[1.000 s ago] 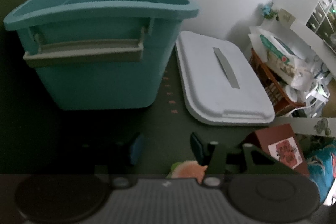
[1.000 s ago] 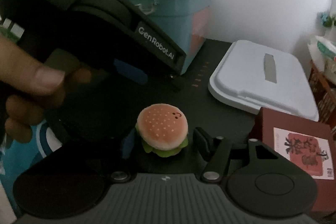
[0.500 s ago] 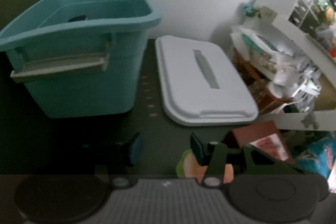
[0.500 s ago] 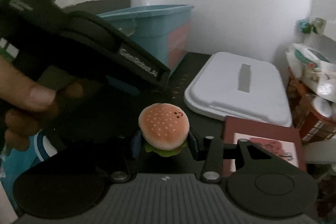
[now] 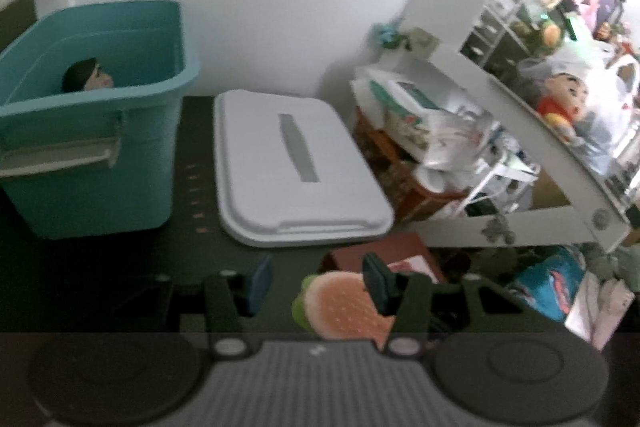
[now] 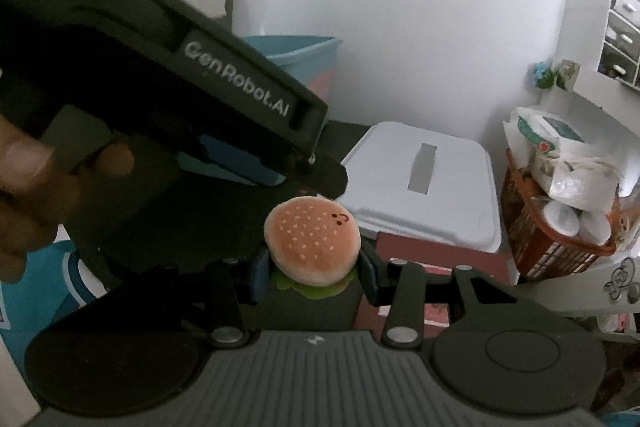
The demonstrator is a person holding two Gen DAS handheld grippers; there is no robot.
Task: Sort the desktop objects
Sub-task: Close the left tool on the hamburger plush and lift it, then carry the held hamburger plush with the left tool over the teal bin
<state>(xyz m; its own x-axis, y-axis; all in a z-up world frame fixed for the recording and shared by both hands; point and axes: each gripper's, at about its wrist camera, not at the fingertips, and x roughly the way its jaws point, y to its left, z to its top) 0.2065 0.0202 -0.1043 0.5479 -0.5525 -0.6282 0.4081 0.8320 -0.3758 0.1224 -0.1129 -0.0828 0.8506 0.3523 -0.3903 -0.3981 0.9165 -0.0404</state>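
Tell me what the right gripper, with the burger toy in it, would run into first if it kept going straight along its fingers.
Most likely the white bin lid, lying flat past the burger toy held in the right gripper. The dark red box lies nearer but slightly right of that line, so depth leaves some doubt.

A small plush burger (image 6: 313, 241) with a sesame bun, tiny face and green lettuce sits upright, low and centre, pinched between two fingers (image 6: 369, 277).
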